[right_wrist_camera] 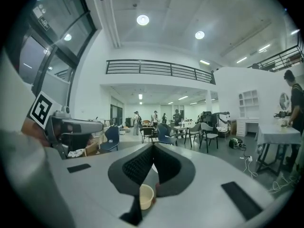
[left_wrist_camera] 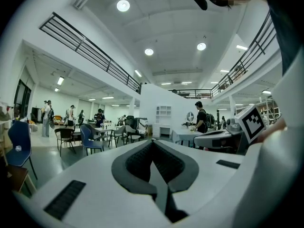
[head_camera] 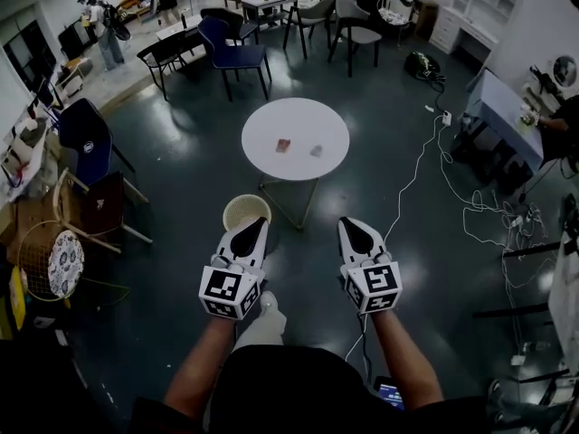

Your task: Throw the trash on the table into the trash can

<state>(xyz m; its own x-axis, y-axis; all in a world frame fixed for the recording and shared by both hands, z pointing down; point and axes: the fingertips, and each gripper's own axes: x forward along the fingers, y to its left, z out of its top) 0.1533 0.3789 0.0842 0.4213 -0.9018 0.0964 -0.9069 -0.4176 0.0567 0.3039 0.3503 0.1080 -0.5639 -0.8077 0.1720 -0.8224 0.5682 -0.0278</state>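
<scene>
A round white table [head_camera: 298, 120] stands ahead of me in the head view. On it lie two small bits of trash: a red piece [head_camera: 283, 145] and a pale grey piece [head_camera: 316, 150]. A cream trash can [head_camera: 231, 208] sits on the floor by the table's near left side. My left gripper [head_camera: 256, 221] hovers shut and empty just near of the can. My right gripper [head_camera: 351, 223] is also shut and empty, level with it. In the right gripper view the trash can [right_wrist_camera: 146, 196] shows below the closed jaws.
Chairs, among them a blue one [head_camera: 233, 52], and desks fill the far side of the room, where people stand. White cables [head_camera: 479, 211] trail over the dark floor at right by a work table [head_camera: 507, 111]. Wooden chairs [head_camera: 95, 208] stand at left.
</scene>
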